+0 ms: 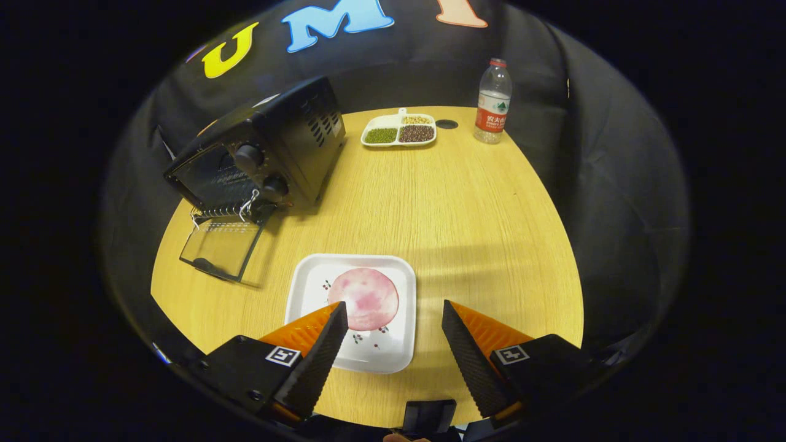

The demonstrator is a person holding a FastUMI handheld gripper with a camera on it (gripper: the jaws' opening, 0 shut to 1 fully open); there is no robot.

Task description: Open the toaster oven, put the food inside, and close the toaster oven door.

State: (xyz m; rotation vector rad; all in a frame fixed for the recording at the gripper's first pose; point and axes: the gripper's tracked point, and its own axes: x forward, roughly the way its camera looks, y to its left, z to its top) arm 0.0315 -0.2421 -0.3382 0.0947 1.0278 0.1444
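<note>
I have the gripper hanging over the near part of the round wooden table with its jaws spread wide and nothing between them, which suits a flat target that has to be straddled. The food, a round pink slice, lies flat on a square white plate just ahead of the fingers, toward my 11 o'clock, the left fingertip overlapping the slice's near edge in my view; I cannot tell whether it touches. The toaster oven stands further off at about 10 o'clock, angled toward me, with its glass door already dropped flat onto the table, so I judge opening done and pickup next. Beyond, around 12 o'clock, a divided dish of beans and a water bottle sit well apart from my route.
</note>
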